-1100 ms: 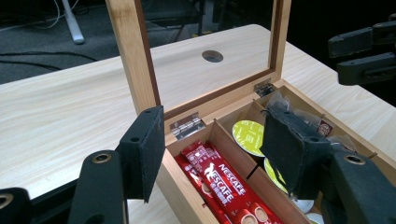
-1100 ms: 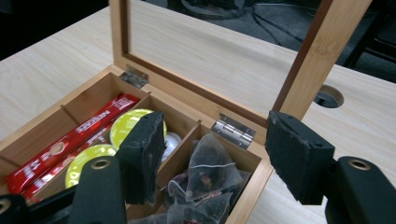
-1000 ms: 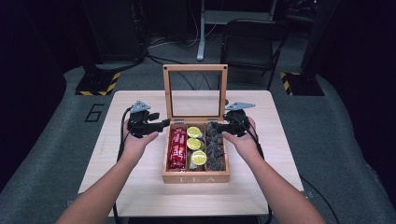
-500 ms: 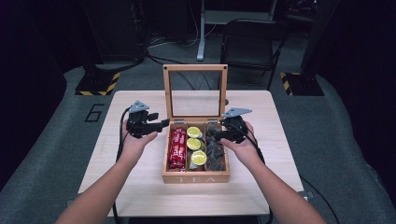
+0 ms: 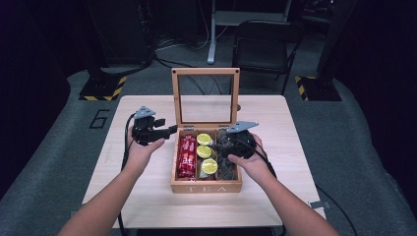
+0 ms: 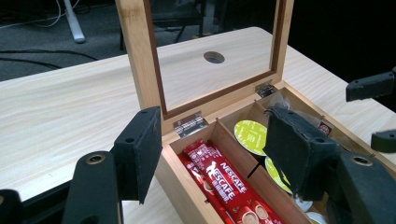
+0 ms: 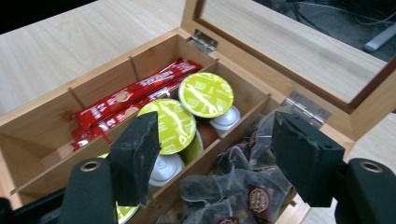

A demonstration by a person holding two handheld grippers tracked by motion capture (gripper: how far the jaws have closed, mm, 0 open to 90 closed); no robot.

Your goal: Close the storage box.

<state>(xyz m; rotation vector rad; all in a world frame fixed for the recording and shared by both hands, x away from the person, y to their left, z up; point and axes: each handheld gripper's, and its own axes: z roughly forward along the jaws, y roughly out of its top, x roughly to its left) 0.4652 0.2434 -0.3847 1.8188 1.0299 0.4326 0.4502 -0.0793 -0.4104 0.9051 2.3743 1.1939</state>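
Teabags [image 7: 233,191] lie beneath right hand-held gripper [image 7: 219,158].

My arms are bare to the elbow, with no sleeve on either forearm. In each hand I carry a black tool. The left tool [image 5: 169,130] wears a grey three-cornered plate on top, and so does the right tool [image 5: 227,147]. A black cable trails from each one back along my wrist. Seen close, the left tool [image 6: 212,154] has two thick black jaws faced with matte, foam-like pads whose edges look slightly worn. Each jaw arm carries a round brass-coloured screw socket and a small dark hole beside it. The right tool [image 7: 219,158] is built the same way.
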